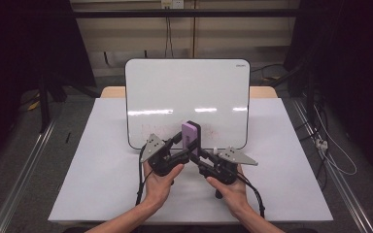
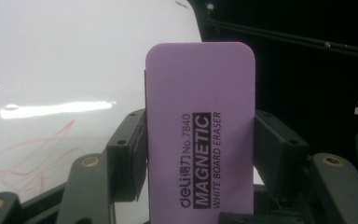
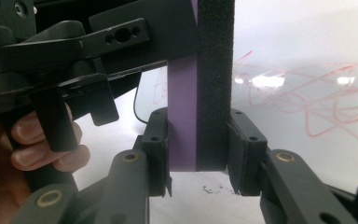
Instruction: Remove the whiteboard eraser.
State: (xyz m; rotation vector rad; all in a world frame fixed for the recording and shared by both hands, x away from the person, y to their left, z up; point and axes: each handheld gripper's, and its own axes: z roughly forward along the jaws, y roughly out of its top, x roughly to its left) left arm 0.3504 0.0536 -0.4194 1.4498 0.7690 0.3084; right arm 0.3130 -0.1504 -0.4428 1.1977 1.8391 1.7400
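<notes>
Two grippers on one purple eraser (image 1: pixel 191 136) — both clamped, judging by the close views. In the left gripper view, left gripper (image 2: pixel 200 154) clenched across the eraser's (image 2: pixel 200 135) narrow edges, purple face with the "MAGNETIC WHITE BOARD ERASER" print turned to the camera, pads pressed flat on both sides. In the right gripper view, right gripper (image 3: pixel 198 154) pinching the eraser (image 3: pixel 182 112) through its thickness, one pad on the purple back, the other on the black felt (image 3: pixel 216 84); the left pad possibly a hair off the purple, hard to tell at that angle. Seen from above, eraser held upright just off the bottom edge of the whiteboard (image 1: pixel 187 82), at about 6 o'clock of the board's middle, left gripper (image 1: pixel 182 145) coming in from 8 o'clock and right gripper (image 1: pixel 198 151) from 4 o'clock.

Done so far, as a judgement: eraser picked up and now gripped at both ends of a hand-over. Not done: the wiping. Red scribbles (image 3: pixel 307 98) plainly there on the whiteboard (image 3: pixel 307 37), spread toward 3 o'clock of the eraser in the right gripper view, and faint at 8 o'clock in the left gripper view (image 2: pixel 23 158). Left to do, most likely — one gripper letting go, felt side turned to the board, then strokes across the red marks until clean
</notes>
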